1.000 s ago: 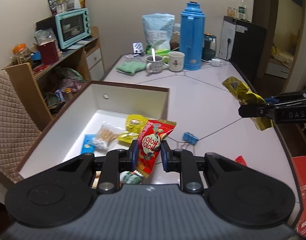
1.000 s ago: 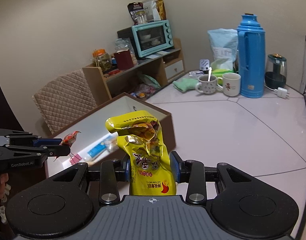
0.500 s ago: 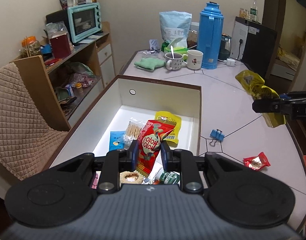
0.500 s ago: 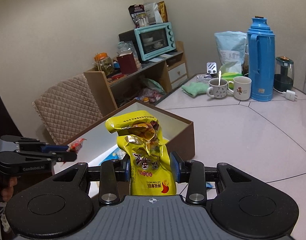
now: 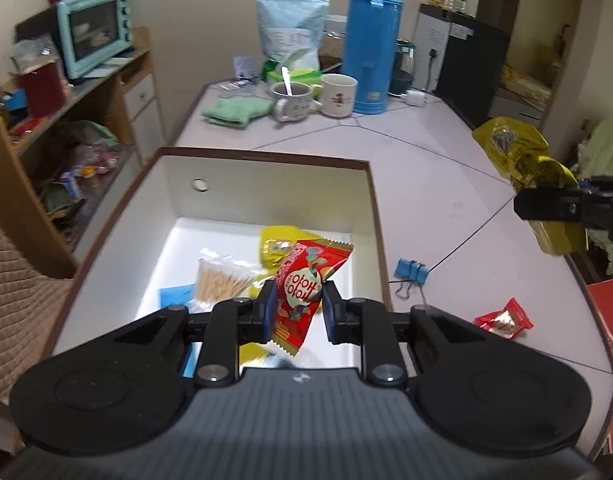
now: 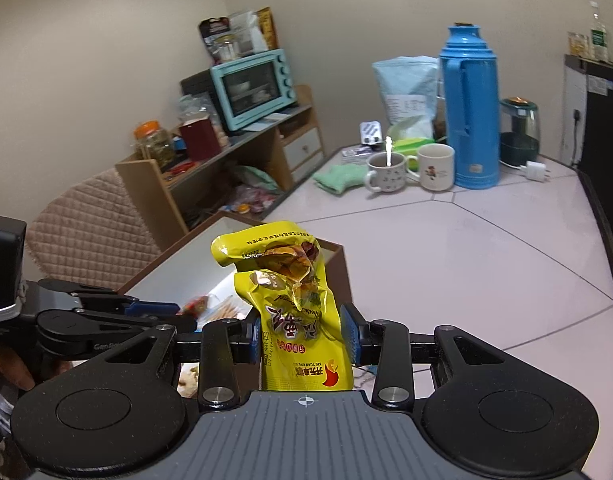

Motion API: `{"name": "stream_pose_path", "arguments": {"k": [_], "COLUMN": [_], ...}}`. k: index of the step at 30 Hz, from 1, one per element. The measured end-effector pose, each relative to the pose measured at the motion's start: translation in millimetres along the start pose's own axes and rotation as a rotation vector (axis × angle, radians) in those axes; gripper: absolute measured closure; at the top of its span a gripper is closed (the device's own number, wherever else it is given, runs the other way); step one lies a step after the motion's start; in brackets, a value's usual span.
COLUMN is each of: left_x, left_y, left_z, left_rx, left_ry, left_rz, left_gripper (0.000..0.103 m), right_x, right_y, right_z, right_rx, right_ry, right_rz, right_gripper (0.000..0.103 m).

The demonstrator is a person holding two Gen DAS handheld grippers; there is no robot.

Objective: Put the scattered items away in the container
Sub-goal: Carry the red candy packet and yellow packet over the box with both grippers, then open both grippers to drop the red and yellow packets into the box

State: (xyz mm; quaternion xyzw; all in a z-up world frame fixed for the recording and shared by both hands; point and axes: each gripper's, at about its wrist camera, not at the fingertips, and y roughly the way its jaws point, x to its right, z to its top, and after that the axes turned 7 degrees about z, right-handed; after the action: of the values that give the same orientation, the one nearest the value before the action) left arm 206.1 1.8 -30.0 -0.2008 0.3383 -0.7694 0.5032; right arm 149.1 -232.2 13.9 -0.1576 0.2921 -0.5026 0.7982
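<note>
My left gripper (image 5: pixel 297 307) hangs over the open brown box (image 5: pixel 266 158) with white inside. Its jaws have parted and the red snack packet (image 5: pixel 306 280) tilts loose between them. The box holds yellow packets (image 5: pixel 278 240), a bag of cotton swabs (image 5: pixel 222 276) and a blue card (image 5: pixel 174 295). My right gripper (image 6: pixel 304 336) is shut on a yellow snack pouch (image 6: pixel 294 304) and holds it above the table to the right of the box; the pouch also shows in the left wrist view (image 5: pixel 522 160).
A blue binder clip (image 5: pixel 412 271) and a small red packet (image 5: pixel 504 319) lie on the table right of the box. Two mugs (image 5: pixel 338 94), a green cloth (image 5: pixel 230 110), a blue thermos (image 5: pixel 372 40) and a kettle stand at the far end. Shelves and a chair are on the left.
My left gripper moved over the box and its jaws opened slightly, loosening the red packet. My right gripper with the yellow pouch drifted closer to the box.
</note>
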Motion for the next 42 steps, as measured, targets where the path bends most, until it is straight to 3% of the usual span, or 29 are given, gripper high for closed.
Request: {"name": "stream_pose_path", "arguments": {"k": [7,11,23,36,37,41,42], "left_x": [-2,-16,-75,-108,-109,-112,-112], "left_y": [16,14,-15,-13,-11,-6,-5], "left_z": [11,11,3,1,1,1,1], "left_rx": [-0.002,-0.007,-0.039,-0.061,-0.063,-0.071,-0.074], "left_ry": [0.012,-0.020,-0.119,-0.146,-0.146,-0.148,-0.149], "left_rz": [-0.049,-0.041,0.073,0.125,0.125,0.123,0.122], "left_gripper": [0.076,0.076,0.076,0.075,0.075,0.075,0.075], "right_x": [0,-7,-41,-45,-43,-36,-34], "right_y": [10,22,84,135,137,143,143], "right_z": [4,7,18,15,15,16,17], "right_rx": [-0.017,-0.034,-0.097,-0.163,-0.161,-0.136,-0.127], "right_ry": [0.007,-0.008,-0.035,0.017,0.025,0.068,0.085], "right_rz": [-0.014,0.011,0.141,0.124,0.119,0.119,0.123], "right_gripper": [0.066,0.066,0.066,0.065,0.065,0.039,0.039]}}
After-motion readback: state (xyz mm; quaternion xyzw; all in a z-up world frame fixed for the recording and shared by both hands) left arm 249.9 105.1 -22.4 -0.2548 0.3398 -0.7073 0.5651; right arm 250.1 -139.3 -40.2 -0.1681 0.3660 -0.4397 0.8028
